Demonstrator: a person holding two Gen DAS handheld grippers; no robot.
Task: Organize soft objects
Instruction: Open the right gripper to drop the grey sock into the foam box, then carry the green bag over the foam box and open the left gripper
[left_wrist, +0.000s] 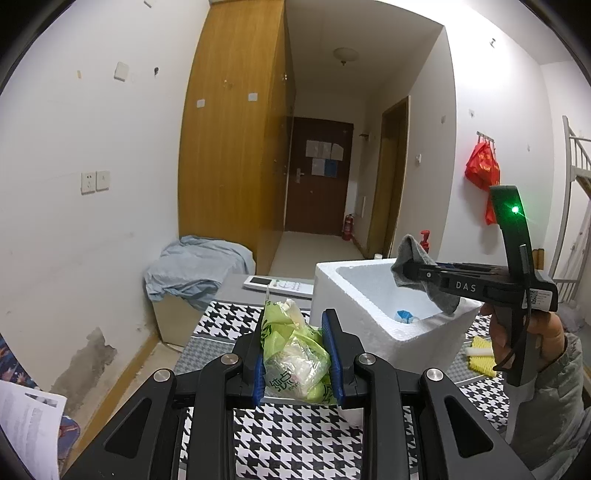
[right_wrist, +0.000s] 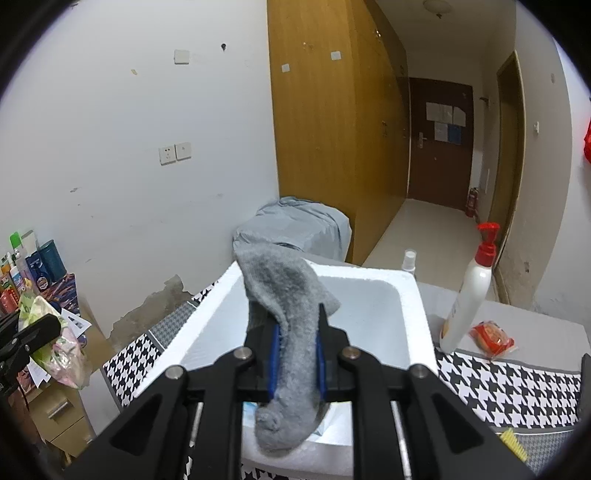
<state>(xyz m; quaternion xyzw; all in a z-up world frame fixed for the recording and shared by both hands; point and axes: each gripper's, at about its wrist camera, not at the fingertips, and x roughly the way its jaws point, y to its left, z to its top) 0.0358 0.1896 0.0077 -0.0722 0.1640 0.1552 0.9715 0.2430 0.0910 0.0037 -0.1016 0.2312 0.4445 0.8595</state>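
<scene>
My left gripper (left_wrist: 293, 321) is shut on a crumpled green and clear plastic bag (left_wrist: 295, 354), held above the houndstooth tablecloth (left_wrist: 295, 439). To its right stands a white foam box (left_wrist: 325, 280). Over the box's open top, my right gripper (left_wrist: 404, 267) is held by a hand, with a grey sock (left_wrist: 410, 251) between its fingers. In the right wrist view the sock (right_wrist: 280, 280) fills the gap between the blue pads of the right gripper (right_wrist: 291, 314) and dangles over the foam box (right_wrist: 417, 314). The left gripper (right_wrist: 33, 332) with its bag (right_wrist: 62, 347) shows at the left edge.
A small blue and white item (left_wrist: 404, 316) lies inside the box. A remote control (left_wrist: 277, 284) lies behind the box, a yellow sponge (left_wrist: 480, 354) to its right. A pump bottle (right_wrist: 469, 295), a red packet (right_wrist: 491, 339) and a small spray bottle (right_wrist: 409, 260) are beside it.
</scene>
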